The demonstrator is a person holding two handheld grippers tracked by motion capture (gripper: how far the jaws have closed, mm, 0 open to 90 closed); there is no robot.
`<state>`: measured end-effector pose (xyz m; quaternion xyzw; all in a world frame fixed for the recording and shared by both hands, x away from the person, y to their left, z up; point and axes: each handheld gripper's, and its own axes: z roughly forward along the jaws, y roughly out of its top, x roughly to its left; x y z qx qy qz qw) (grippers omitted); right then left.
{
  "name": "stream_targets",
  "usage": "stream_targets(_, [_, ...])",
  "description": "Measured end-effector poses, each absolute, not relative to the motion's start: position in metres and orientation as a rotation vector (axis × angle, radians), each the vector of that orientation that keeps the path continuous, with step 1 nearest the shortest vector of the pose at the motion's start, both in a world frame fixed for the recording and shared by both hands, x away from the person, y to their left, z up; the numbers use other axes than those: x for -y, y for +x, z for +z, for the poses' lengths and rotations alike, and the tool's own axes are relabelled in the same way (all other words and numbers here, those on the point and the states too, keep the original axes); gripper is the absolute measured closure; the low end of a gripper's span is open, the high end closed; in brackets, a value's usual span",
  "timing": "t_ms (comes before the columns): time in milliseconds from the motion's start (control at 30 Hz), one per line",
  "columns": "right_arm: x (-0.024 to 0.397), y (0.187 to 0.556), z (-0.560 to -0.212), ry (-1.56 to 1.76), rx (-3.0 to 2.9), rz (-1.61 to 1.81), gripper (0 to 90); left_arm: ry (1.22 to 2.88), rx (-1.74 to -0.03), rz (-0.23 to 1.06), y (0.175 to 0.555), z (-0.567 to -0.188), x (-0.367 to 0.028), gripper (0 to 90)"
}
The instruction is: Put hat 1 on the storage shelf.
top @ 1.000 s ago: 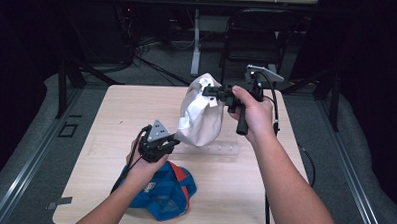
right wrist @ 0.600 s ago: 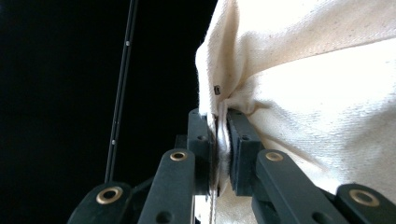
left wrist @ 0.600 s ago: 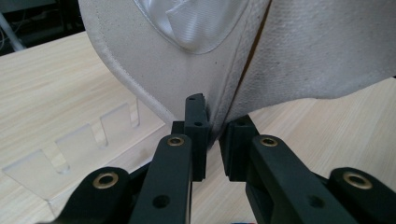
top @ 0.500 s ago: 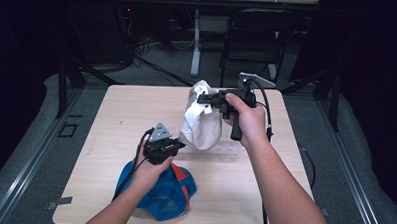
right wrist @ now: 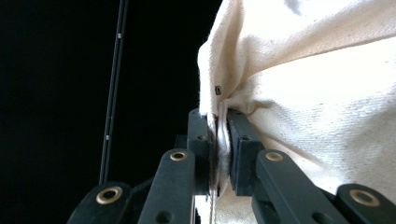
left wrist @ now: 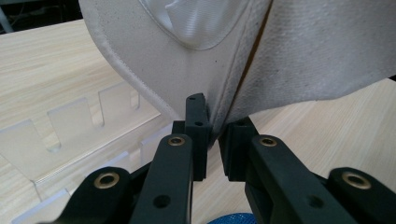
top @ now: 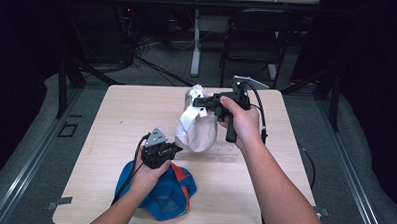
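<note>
A white cloth cap point(top: 200, 128) hangs over the middle of the table point(top: 131, 104), held by both grippers. My right gripper point(top: 198, 102) is shut on its upper edge, and in the right gripper view the fabric point(right wrist: 327, 93) is pinched flat between the pads at the gripper point(right wrist: 219, 128). My left gripper point(top: 177, 149) is shut on the lower edge. In the left gripper view the stitched cloth point(left wrist: 303, 51) folds down between the jaws of that gripper point(left wrist: 213, 128).
A blue cap with orange trim point(top: 169, 197) lies at the table's near edge under my left hand. A clear slotted acrylic stand point(left wrist: 70, 135) rests flat on the wood beneath the white cap. Chair and desk legs stand beyond the far edge.
Both hands have sunk a little and the white cap has come down with them, closer to the tabletop. Both grips have held.
</note>
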<state>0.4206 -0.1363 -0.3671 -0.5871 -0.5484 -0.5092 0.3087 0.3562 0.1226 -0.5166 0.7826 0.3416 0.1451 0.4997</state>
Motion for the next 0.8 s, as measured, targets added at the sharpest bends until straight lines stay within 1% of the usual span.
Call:
stream_targets(67, [0.135, 0.42, -0.366, -1.548, 1.453, -1.351, 81.9, 1.914, -0.771, 0.347, 0.359, -0.517, -0.125, 84.2])
stream_targets(300, [0.142, 0.419, -0.362, -1.552, 1.437, -1.375, 82.0, 1.929, -0.761, 0.335, 0.36, -0.518, -0.125, 83.9])
stream_targets(567, [0.141, 0.421, -0.372, -1.567, 1.447, -1.348, 81.9, 1.912, -0.87, 0.349, 0.355, -0.522, -0.125, 84.1])
stream_targets(700, [0.139, 0.423, -0.377, -1.587, 1.464, -1.341, 81.9, 1.887, -0.922, 0.328, 0.353, -0.53, -0.126, 84.1])
stream_targets(800, [0.144, 0.425, -0.384, -1.622, 1.489, -1.342, 81.9, 1.849, -0.955, 0.287, 0.354, -0.538, -0.13, 84.0])
